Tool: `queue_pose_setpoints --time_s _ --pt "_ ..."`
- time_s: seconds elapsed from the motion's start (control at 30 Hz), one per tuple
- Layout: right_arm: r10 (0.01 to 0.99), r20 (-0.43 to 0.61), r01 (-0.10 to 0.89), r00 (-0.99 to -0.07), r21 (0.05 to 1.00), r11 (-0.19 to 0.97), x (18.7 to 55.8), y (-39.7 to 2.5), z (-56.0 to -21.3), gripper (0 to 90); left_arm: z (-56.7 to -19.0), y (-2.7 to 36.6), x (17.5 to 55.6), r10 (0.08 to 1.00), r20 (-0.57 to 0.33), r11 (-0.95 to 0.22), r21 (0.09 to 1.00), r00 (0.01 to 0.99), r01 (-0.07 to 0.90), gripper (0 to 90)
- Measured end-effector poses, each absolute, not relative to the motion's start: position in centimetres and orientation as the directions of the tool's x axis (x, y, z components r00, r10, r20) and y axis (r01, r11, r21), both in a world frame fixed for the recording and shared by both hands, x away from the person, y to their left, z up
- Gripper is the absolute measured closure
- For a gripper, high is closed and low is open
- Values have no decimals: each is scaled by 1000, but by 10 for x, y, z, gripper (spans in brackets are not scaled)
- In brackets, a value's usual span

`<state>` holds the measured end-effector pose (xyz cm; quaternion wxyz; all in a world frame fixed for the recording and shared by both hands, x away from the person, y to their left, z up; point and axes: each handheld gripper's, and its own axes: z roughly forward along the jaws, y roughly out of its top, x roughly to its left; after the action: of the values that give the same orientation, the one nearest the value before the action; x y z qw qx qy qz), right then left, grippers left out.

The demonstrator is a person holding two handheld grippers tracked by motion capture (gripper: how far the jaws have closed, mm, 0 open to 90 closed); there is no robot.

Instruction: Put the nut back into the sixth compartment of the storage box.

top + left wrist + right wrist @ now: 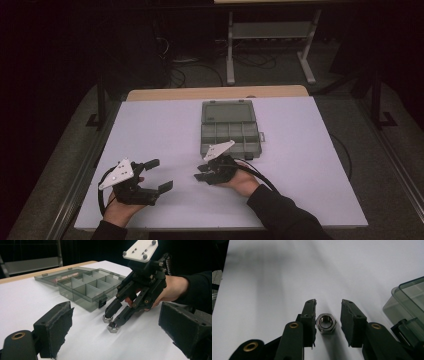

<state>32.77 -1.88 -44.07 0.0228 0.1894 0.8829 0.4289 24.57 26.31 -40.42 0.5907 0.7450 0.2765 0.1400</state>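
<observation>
Two shiny steel hex nuts (111,323) lie on the white tabletop (150,130), at seven o'clock from the grey plastic compartment box (229,127). Right gripper (328,312) straddles one nut, jaws open; closing should come next. Left gripper (159,174) waits open.

nut (326,323): silver | organizer box (229,128): smoky grey | table (150,130): white

dim, dark surroundings, soft shadows
</observation>
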Motion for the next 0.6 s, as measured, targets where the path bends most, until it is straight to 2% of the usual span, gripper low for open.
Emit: queue_pose_setpoints --time_s 0.6 --pt "330 91 285 -940 740 609 324 -11 -451 640 -404 263 246 577 -121 -146 958 807 248 107"
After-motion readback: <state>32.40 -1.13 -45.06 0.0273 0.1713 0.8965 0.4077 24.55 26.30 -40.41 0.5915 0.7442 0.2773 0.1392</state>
